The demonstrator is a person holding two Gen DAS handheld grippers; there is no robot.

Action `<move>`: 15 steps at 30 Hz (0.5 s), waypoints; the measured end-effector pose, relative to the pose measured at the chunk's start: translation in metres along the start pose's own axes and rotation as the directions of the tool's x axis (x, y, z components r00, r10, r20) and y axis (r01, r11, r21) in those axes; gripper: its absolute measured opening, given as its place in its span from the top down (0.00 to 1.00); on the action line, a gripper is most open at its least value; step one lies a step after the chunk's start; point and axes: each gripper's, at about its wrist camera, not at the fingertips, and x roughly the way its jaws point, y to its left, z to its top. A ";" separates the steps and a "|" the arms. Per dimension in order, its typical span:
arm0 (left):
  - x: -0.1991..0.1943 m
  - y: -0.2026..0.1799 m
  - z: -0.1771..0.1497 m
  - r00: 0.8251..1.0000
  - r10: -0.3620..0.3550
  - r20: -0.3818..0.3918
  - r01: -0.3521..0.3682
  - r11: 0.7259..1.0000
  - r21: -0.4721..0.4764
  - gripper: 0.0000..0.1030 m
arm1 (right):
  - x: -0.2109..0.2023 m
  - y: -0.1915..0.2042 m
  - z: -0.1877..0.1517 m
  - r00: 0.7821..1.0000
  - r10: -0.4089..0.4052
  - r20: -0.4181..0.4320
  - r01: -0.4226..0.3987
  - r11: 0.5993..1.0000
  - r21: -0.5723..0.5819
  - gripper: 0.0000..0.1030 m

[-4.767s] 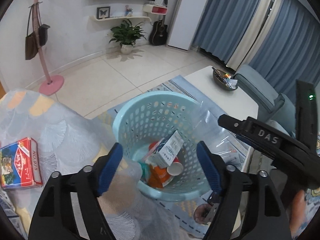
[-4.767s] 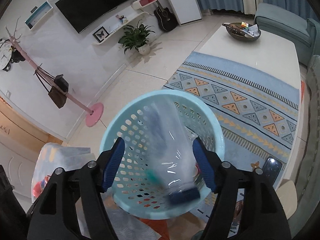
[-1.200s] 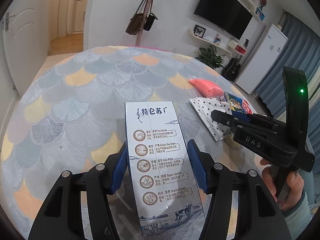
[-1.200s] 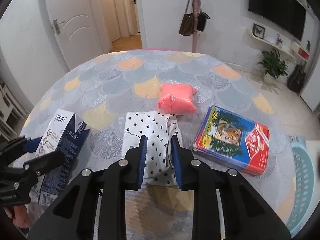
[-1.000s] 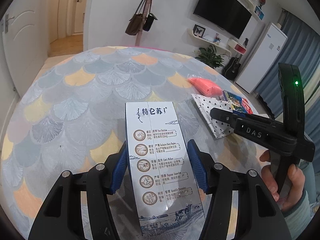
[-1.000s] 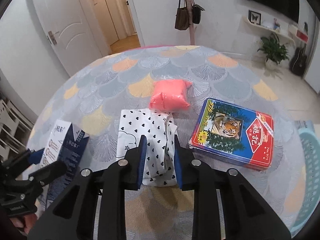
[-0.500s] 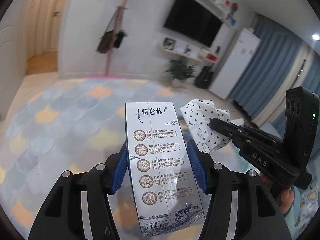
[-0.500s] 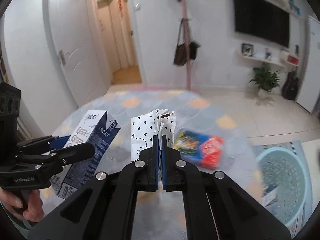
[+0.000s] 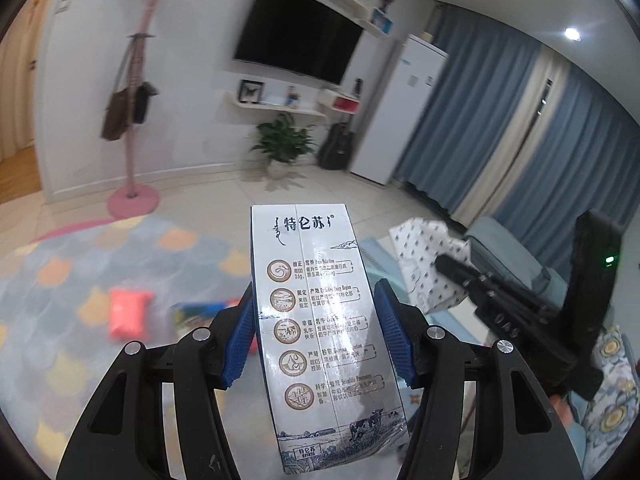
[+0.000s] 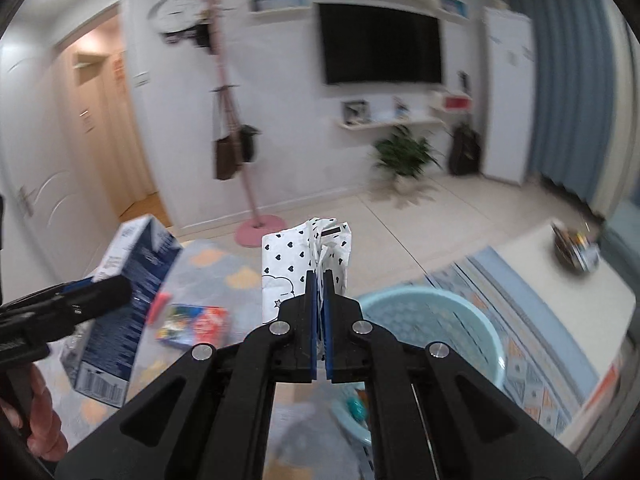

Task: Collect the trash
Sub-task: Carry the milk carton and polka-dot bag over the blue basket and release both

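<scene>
You hold the milk carton (image 9: 320,320) clamped in your left gripper (image 9: 316,334) and the heart-print paper bag (image 10: 298,258) pinched tight in your right gripper (image 10: 320,320), both lifted clear of the table so they can drop into the blue laundry-style basket (image 10: 432,320) at lower right.

You face the wall-mounted TV (image 10: 382,43) | below it: shelf (image 10: 386,123), potted plant (image 10: 406,158) | left: pink coat stand (image 10: 234,128) | right: blue curtains (image 9: 500,128)
</scene>
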 end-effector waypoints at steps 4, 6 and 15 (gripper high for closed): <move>0.034 -0.028 0.006 0.998 -0.051 -0.047 0.053 0.998 0.029 0.46 | 0.017 -0.047 -0.007 0.993 -0.096 -0.074 0.104 0.989 0.105 0.99; 0.050 -0.039 0.007 0.996 -0.049 -0.080 0.054 0.997 0.062 0.46 | 0.024 -0.069 -0.012 0.989 -0.106 -0.106 0.122 0.981 0.152 0.99; 0.117 -0.060 0.008 0.981 -0.054 -0.188 0.072 0.994 0.087 0.46 | 0.064 -0.122 -0.044 0.954 -0.146 -0.261 0.216 0.940 0.265 0.99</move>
